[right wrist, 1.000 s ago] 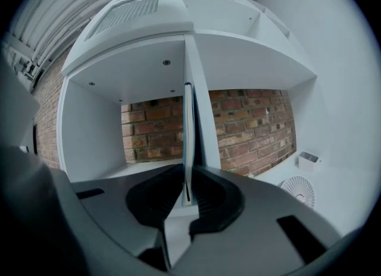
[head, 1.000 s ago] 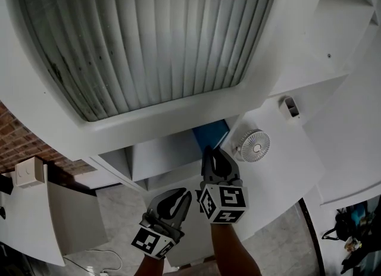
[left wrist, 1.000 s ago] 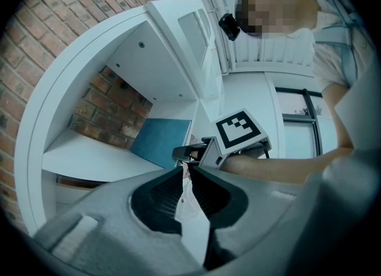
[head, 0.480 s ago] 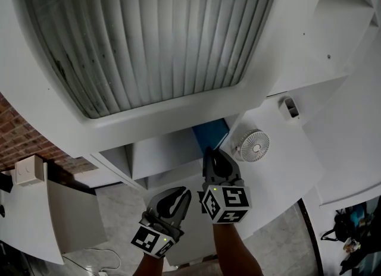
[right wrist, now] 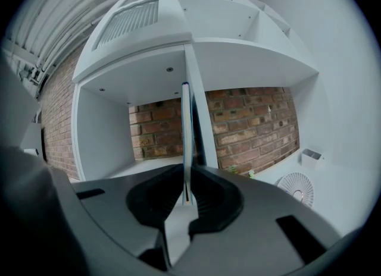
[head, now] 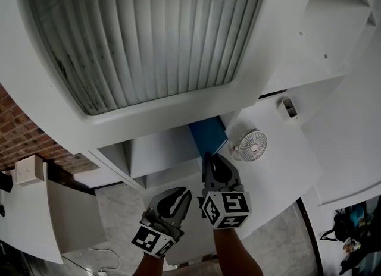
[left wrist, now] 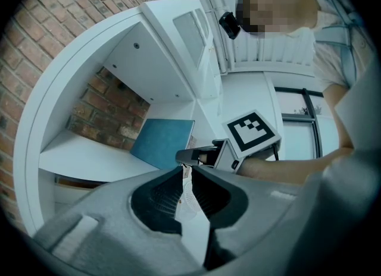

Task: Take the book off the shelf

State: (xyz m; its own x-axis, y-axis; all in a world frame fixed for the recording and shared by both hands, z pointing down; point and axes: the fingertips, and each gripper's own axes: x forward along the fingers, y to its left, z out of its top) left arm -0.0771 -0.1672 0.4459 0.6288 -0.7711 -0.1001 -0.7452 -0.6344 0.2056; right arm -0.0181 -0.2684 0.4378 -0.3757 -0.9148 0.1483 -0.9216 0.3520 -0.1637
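Right gripper point(head: 209, 159): jaws have just been closing and now pinch the blue book point(right wrist: 186, 138) edge-on, low on its near edge. The book stands at frame centre in a compartment of the white shelf point(left wrist: 89, 157), just beside the upright divider point(right wrist: 201, 126), with brick behind. Left gripper point(left wrist: 184, 173): jaws drawn together on nothing, at lower centre of the head view, clear of the book.

Risks as I read them:
- My hold is low and narrow, so the weight above may swing the book round the pads and slide it out.
- A crooked pull could snag its top on the board overhead or scrape the divider.
- The small fan point(head: 252, 144), right of the book, sits near my pull path. A wide swing may knock it.
- No second support under the book yet.
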